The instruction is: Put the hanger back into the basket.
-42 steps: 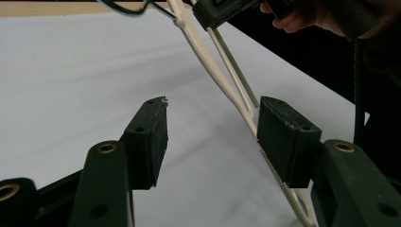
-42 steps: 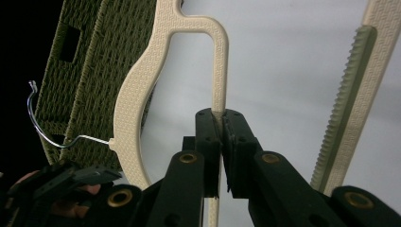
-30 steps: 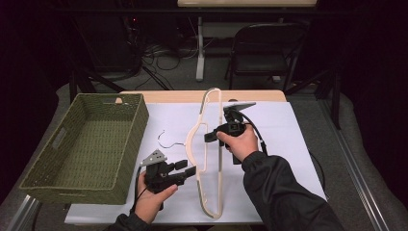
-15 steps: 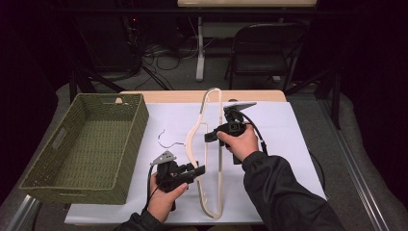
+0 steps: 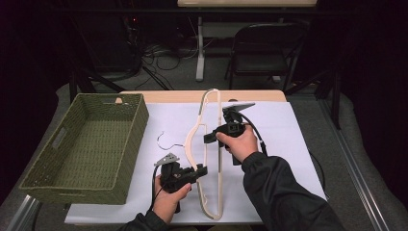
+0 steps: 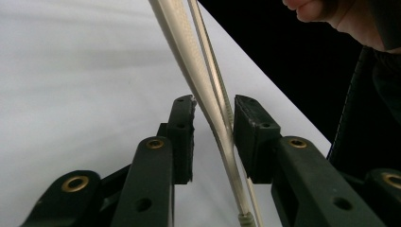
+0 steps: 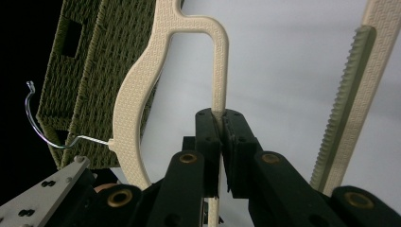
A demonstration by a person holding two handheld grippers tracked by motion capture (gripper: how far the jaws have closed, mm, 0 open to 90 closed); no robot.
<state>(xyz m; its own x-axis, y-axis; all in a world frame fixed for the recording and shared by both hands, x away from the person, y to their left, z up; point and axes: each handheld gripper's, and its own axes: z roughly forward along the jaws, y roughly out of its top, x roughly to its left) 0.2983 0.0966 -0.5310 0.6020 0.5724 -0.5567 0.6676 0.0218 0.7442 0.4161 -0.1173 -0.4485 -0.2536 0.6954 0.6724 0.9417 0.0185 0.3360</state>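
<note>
A cream plastic hanger (image 5: 195, 135) with a thin wire hook (image 5: 163, 140) is held up on edge over the white-covered table (image 5: 293, 144). My right gripper (image 5: 208, 138) is shut on one of its inner bars, and the pads clamp that bar (image 7: 220, 94) in the right gripper view. My left gripper (image 5: 202, 169) is at the hanger's lower arm. In the left gripper view the hanger's edge (image 6: 189, 52) runs between the jaws (image 6: 213, 127), close to the right pad, with a gap at the left pad. These jaws have just been closing.
A green woven basket (image 5: 139, 120) stands at the table's left, also seen behind the hanger as the basket (image 7: 80, 71). A dark folding chair (image 5: 264, 48) and cables sit on the floor beyond the table's far edge.
My left gripper has moved right and slightly down to the hanger's lower arm, and its jaws have narrowed around it. The right gripper and the hanger have stayed put.
</note>
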